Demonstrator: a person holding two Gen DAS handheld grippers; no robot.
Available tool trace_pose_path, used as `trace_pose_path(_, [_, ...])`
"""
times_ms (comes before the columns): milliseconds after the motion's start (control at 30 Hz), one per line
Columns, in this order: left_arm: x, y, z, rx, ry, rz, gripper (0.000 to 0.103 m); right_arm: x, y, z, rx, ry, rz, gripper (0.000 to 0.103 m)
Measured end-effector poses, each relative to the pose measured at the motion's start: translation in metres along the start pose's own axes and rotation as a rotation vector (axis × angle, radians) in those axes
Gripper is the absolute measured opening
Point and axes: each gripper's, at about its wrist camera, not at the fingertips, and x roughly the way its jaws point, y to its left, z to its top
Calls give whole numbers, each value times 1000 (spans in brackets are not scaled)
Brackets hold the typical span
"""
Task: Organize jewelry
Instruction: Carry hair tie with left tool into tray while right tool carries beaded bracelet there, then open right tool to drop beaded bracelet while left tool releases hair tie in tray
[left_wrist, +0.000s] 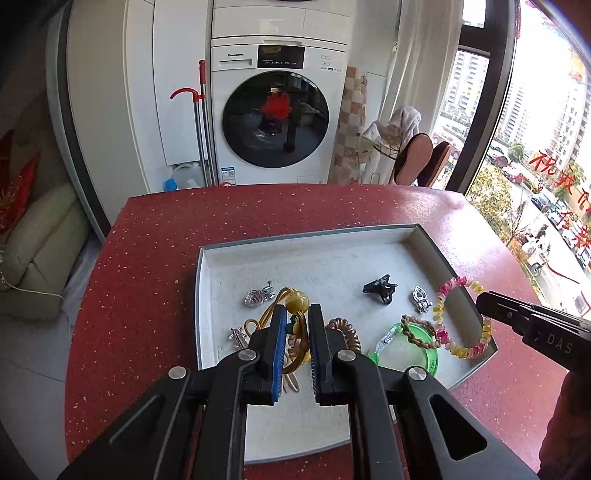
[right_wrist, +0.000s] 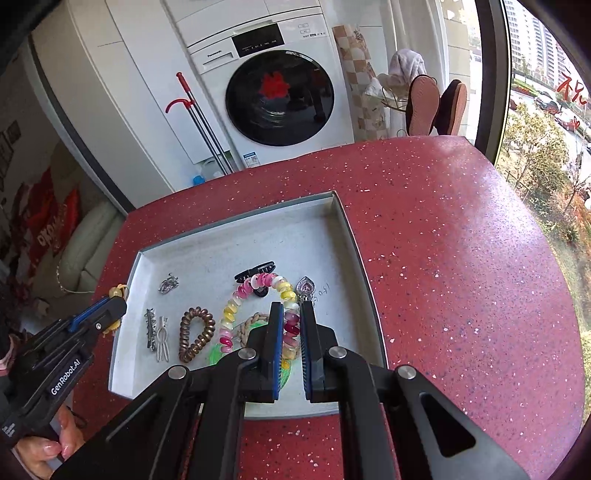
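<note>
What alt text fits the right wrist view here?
The right gripper has its jaws around a pink, yellow and white spiral hair tie in a white tray on a red speckled counter. The left gripper enters at left holding a yellow beaded hair tie; a washing machine stands behind.

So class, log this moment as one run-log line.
left gripper: shut on amber hair tie | right gripper: shut on pink-yellow spiral band | both over tray

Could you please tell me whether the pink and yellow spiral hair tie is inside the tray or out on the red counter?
Inside. The pink and yellow spiral hair tie lies on the tray floor near its right wall, overlapping the green bangle.
</note>
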Motion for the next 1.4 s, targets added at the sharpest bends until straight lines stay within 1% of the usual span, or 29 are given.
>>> trace_pose_path(233, [30,-2,-8,9,46,36,30,22,-10,1,4,20,-9,9])
trace_pose_path(367, [40,-2,-13,7,65,45,30,29,-10,-1,-13,25,-12,9])
trace_pose_path(533, [50,-5,-19,30,76,67,30,39,-8,-3,-33,41,-30,9])
trace_pose_path(867, [60,-16,-28,76,89,121,30,60,-4,-12,-68,77,-76,10])
trace_pose_path(933, [64,-17,-29,79,104,126,30,64,-6,-13,-62,92,-75,10])
trace_pose_path(1167, [65,-25,-30,141,96,176,30,64,-9,-13,-48,103,-70,11])
trace_pose_path(1200, [65,-25,-30,137,96,175,30,63,-9,-13,-47,104,-66,12])
trace_pose_path(1267, [63,-23,-31,119,94,161,30,59,-9,-12,-45,98,-49,19])
trace_pose_path(1300, [61,-23,-31,113,89,157,30,56,-8,-13,-45,91,-45,31])
trace_pose_path(1333, [59,-23,-31,109,81,156,30,54,-8,-13,-45,85,-42,45])
trace_pose_path(1367, [57,-23,-31,109,74,154,30,51,-7,-13,-45,79,-36,49])
trace_pose_path(1400, [55,-23,-31,109,70,152,30,49,-6,-13,-45,74,-30,51])
